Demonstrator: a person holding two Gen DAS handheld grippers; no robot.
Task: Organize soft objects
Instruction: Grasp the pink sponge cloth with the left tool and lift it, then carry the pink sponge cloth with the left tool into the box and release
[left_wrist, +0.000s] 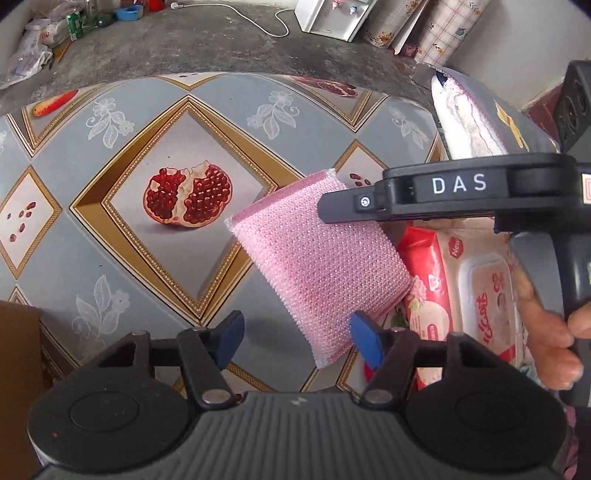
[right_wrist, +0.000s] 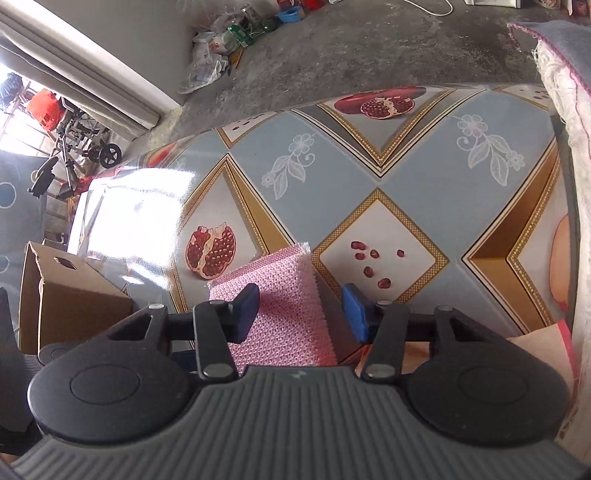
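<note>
Pink scouring sponge (left_wrist: 321, 266) is lying between both grippers' parted jaws, neither visibly gripping; competing closures are risking tugging it onto the wet-wipes pack (left_wrist: 476, 295).

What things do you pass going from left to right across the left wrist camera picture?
Brown cardboard box → pomegranate picture on the tablecloth → pink sponge → wet wipes packet → a hand gripping the other gripper's handle.
</note>
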